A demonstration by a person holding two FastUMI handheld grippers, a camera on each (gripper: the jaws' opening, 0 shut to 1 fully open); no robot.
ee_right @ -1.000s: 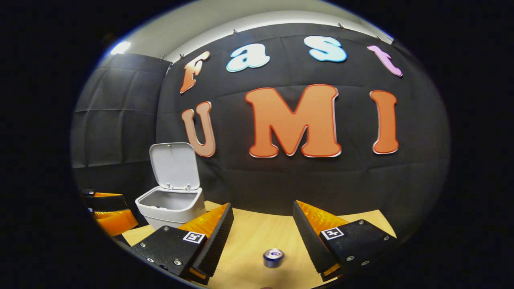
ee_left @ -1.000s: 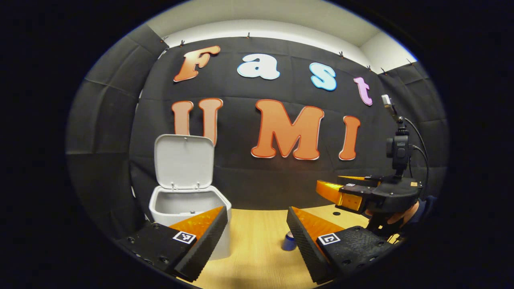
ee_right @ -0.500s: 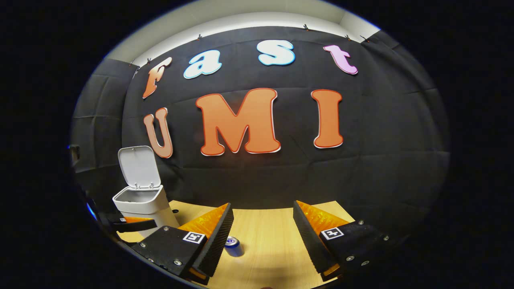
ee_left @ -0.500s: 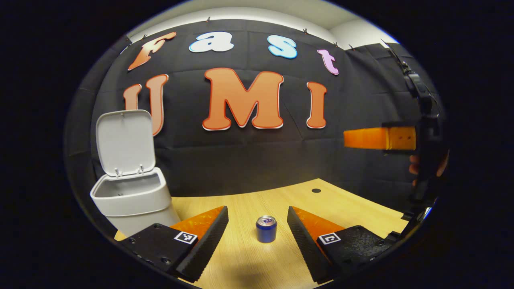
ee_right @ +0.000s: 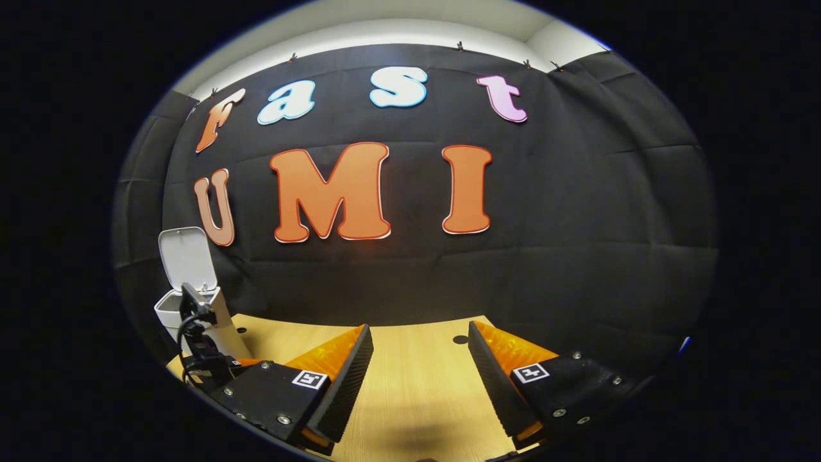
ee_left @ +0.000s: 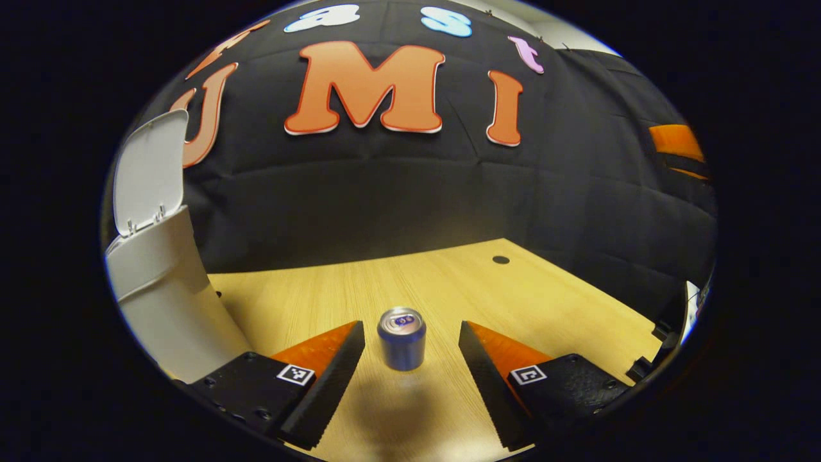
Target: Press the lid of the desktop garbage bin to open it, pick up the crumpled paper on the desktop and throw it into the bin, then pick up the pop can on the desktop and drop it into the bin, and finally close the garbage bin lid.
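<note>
A blue pop can point(ee_left: 401, 338) stands upright on the wooden desk point(ee_left: 449, 289), just ahead of my left gripper point(ee_left: 410, 359) and centred between its two spread fingers, which do not touch it. That gripper is open. The white bin point(ee_left: 160, 289) stands at the left with its lid point(ee_left: 146, 170) raised. My right gripper point(ee_right: 420, 378) is open above bare desk, holding nothing. In the right gripper view the bin point(ee_right: 168, 309) sits far left with its lid point(ee_right: 186, 256) up, partly behind the left gripper's camera mount point(ee_right: 195, 333). The bin's inside is hidden.
A small round hole point(ee_left: 500, 260) marks the desk toward the back right. The black cloth wall closes off the desk's far side. Part of the right gripper point(ee_left: 677, 144) shows at the far right in the left gripper view.
My left gripper has come down and forward, so the can now stands larger between its fingers. My right gripper has swung right, away from the bin and the can.
</note>
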